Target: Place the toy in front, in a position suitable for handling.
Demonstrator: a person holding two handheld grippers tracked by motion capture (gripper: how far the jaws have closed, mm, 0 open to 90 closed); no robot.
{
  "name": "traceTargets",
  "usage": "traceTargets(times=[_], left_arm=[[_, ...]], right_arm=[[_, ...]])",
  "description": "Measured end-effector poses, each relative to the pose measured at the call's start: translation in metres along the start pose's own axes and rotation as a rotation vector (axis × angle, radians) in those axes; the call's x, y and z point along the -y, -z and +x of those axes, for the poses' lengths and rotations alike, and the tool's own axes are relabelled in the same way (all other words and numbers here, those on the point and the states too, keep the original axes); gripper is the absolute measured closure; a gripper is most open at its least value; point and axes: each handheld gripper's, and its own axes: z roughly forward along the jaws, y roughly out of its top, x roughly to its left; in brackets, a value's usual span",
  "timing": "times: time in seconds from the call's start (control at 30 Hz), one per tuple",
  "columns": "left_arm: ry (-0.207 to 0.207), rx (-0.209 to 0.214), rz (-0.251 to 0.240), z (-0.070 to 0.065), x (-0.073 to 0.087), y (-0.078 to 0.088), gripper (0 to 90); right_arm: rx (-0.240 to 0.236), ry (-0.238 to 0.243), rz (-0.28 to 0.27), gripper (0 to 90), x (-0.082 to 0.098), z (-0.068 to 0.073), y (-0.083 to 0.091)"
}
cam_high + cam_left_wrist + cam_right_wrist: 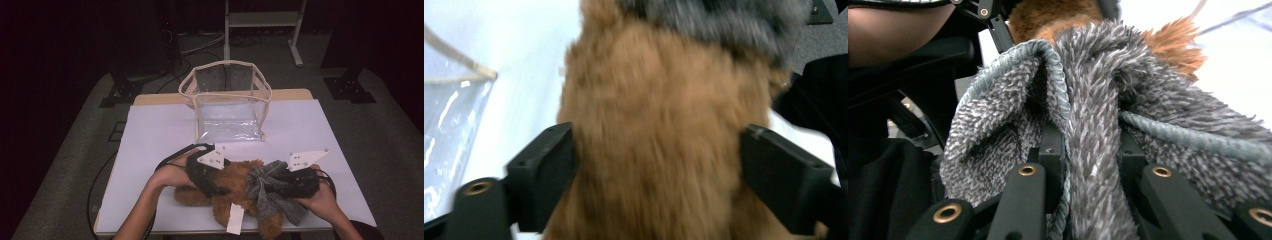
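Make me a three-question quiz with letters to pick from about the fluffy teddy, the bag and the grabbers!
1. Where does the clear plastic bag with beige trim stand?
A. beyond the toy
B. on the toy
C. on the floor

2. What colour is the furry plush toy?
A. pink
B. brown
C. green

3. What does the right gripper do?
A. hangs open
B. grips a cup
C. pinches the grey fuzzy cloth

Answers: 1 A, the bag sits farther up the white table. 2 B, its fur is brown. 3 C, cloth is squeezed between its jaws.
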Motion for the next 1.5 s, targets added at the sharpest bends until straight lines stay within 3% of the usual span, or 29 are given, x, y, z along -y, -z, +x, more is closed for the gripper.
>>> traceTargets(times=[0.13,0.23,0.37,0.43,0.47,0.53,0.6,0.67,0.77,0.97,1.07,1.13,1.23,1.4,1.5], left_arm=[[0.005,0.028,0.002,0.006,-0.015,-0.013,7.1],[0.029,0.057,0.048,0.011,-0.022,-0.027,2.4],[0.018,0.114,0.111,0.012,-0.031,-0.040,2.4],[0.014,0.116,0.147,0.012,-0.034,-0.046,2.5],[0.010,0.114,0.153,0.012,-0.034,-0.047,7.7],[0.007,0.089,0.144,0.012,-0.033,-0.046,24.9],[0.005,0.068,0.125,0.010,-0.033,-0.041,36.0],[0.009,0.045,0.102,0.013,-0.035,-0.036,41.2],[0.026,0.002,0.069,0.019,-0.038,-0.030,43.2],[0.016,-0.127,0.055,0.037,-0.051,-0.022,45.9],[0.038,-0.144,0.040,0.044,-0.052,-0.024,45.2],[0.036,-0.126,0.035,0.043,-0.049,-0.029,42.6],[0.028,-0.122,0.031,0.040,-0.045,-0.030,35.5],[0.031,-0.103,0.035,0.032,-0.035,-0.020,31.8],[0.030,-0.116,0.061,0.028,-0.027,-0.018,31.8]], right_arm=[[-0.016,0.010,0.003,72.2,0.000,0.001,-0.001],[-0.020,0.004,0.002,72.2,0.003,0.000,0.001],[-0.024,-0.001,0.004,72.1,0.004,-0.003,0.003],[-0.029,-0.001,0.006,72.1,0.004,-0.005,0.003],[-0.027,0.000,0.010,72.0,0.004,-0.006,0.003],[-0.027,-0.012,0.007,71.9,0.006,-0.009,0.004],[-0.031,-0.031,-0.005,71.9,0.007,-0.012,0.007],[-0.033,-0.034,-0.022,71.8,0.004,-0.015,0.010],[0.003,-0.014,-0.027,71.7,-0.007,-0.020,0.015],[0.047,0.002,-0.053,71.7,-0.032,-0.038,0.026],[0.078,0.017,-0.045,71.7,-0.043,-0.044,0.028],[0.093,0.026,-0.037,71.7,-0.045,-0.046,0.027],[0.088,0.024,-0.016,71.7,-0.034,-0.046,0.017],[0.068,-0.008,-0.025,72.3,-0.004,-0.040,0.013],[0.079,-0.036,0.021,72.6,0.015,-0.037,0.014]])
